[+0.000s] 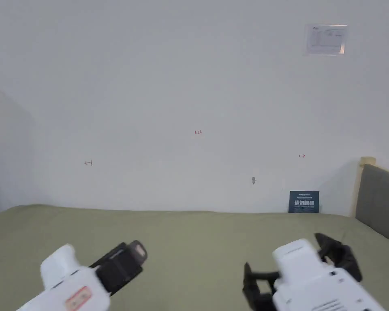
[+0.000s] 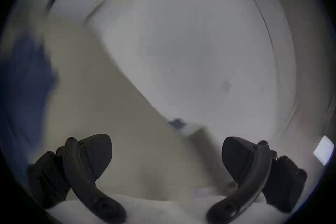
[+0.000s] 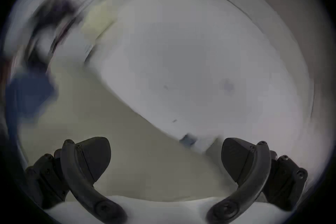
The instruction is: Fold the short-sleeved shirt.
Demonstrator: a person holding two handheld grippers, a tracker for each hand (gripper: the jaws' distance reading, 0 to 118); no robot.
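Shirt: perhaps the blurred blue mass [image 2: 31, 71] to my left. Left gripper [image 2: 166, 157] nearer; right gripper [image 3: 165, 157] likewise agape, empty.

- The right gripper [image 3: 165, 157] holds its two dark jaws wide apart, with nothing between them.
- Beyond the jaws lies an olive-green bed cover [image 3: 127, 137], running up to a pale wall [image 3: 200, 57].
- A small dark card [image 3: 188, 139] sits where cover meets wall.
- At the left edge is a blue patch [image 3: 29, 93] (too blurred to identify).
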